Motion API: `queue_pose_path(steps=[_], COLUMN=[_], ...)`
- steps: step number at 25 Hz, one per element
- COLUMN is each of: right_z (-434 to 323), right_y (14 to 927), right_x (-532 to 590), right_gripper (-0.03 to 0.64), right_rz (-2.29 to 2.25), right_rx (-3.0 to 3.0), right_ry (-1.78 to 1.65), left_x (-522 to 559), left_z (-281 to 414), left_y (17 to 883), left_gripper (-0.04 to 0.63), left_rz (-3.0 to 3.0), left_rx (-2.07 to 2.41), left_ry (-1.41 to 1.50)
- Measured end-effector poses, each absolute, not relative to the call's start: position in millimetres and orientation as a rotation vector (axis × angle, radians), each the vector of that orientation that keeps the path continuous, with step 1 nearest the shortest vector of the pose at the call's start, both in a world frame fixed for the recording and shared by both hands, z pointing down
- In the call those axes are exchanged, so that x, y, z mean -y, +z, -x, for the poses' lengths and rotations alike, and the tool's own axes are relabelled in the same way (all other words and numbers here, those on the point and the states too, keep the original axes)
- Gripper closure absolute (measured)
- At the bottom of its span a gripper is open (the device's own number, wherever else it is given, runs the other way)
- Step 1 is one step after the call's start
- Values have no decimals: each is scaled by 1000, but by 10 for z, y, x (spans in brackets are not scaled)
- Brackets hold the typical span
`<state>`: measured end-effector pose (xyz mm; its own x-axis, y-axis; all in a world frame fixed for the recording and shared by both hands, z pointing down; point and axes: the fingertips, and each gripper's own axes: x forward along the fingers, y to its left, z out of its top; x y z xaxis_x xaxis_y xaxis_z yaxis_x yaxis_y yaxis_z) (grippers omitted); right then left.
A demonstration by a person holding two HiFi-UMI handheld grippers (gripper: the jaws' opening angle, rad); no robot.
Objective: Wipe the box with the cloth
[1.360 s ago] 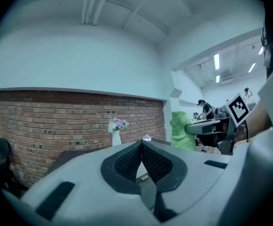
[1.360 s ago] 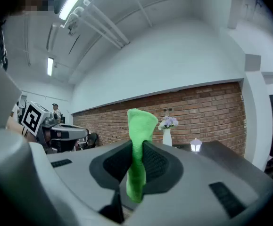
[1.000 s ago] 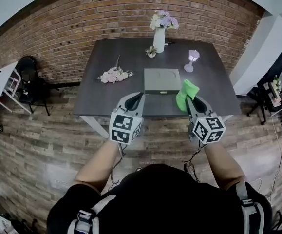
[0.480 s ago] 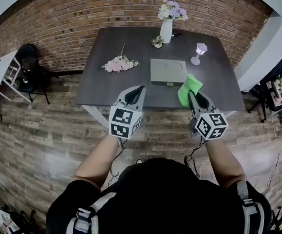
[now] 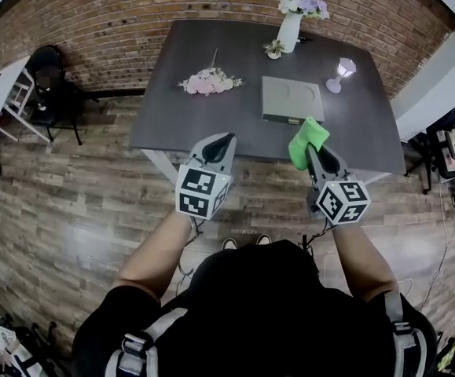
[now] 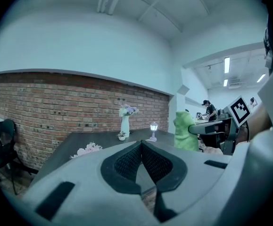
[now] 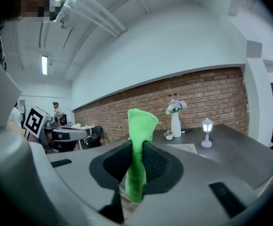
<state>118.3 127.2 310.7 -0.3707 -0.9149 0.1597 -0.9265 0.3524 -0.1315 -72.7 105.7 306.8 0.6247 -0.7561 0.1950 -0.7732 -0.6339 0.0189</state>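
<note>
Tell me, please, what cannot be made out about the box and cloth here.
Head view: the box is too small to show dirt or surface detail.
Head view: the green cloth's gripped end is hidden by the right gripper.
Head view: the table's near edge is partly covered by the left gripper and right gripper.

Dark table with five things on it

A flat grey box lies right of centre, a pink bouquet to its left; behind stand a white vase, a small posy and a lantern.
</note>
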Motion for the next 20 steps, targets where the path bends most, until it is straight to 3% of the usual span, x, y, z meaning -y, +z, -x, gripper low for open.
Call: queue_pose_path(steps=[20], right_z=[-1017], right_y=[3412], right_x=[-343], right_gripper=[561], right_rz=[-1568], right_rx=[2588], right_ry=[395], left_x=[-272], left_z=[790], left_y=[3252], left_gripper=[586], left_rz=[-2685], left_rx=[1350], left_ry=[299])
